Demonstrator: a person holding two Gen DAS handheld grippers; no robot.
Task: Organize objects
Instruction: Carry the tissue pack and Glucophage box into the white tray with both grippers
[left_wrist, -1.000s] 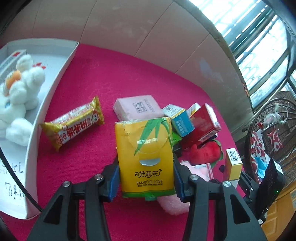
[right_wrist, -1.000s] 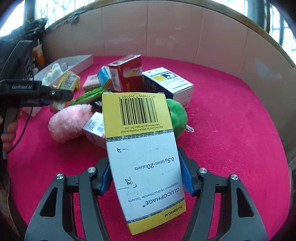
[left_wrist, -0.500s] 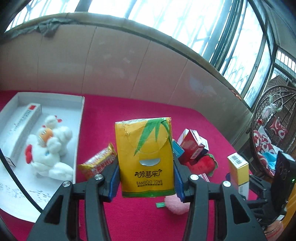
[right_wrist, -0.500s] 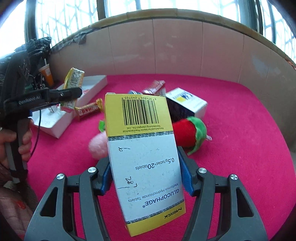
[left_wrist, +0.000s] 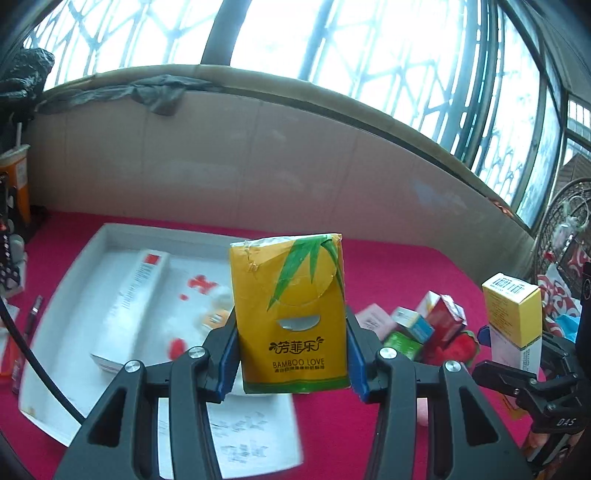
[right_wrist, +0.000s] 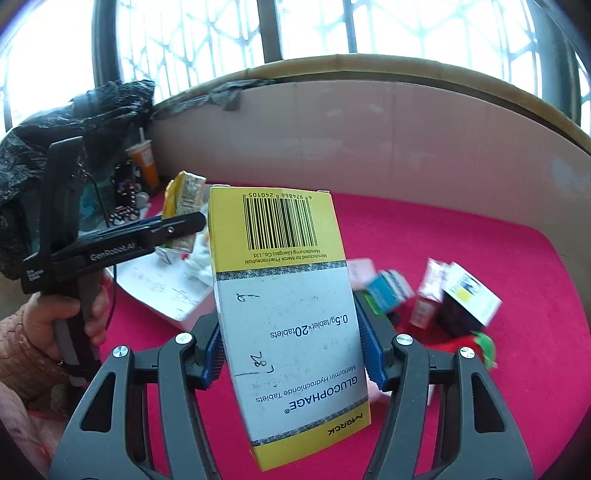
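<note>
Both grippers have gone up: the left gripper (left_wrist: 291, 363) squeezes a yellow paper tissue pack (left_wrist: 290, 314) above the white tray (left_wrist: 110, 236), the right gripper (right_wrist: 291, 356) grips a yellow-and-white pill box (right_wrist: 288, 317).

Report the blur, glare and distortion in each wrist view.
Left wrist view: windows blown out white, wall line bowed by the fisheye, white tray smeared, held tissue pack crisp. Right wrist view: same glare above, box pile motion-blurred, tablet box sharp and readable.
</note>
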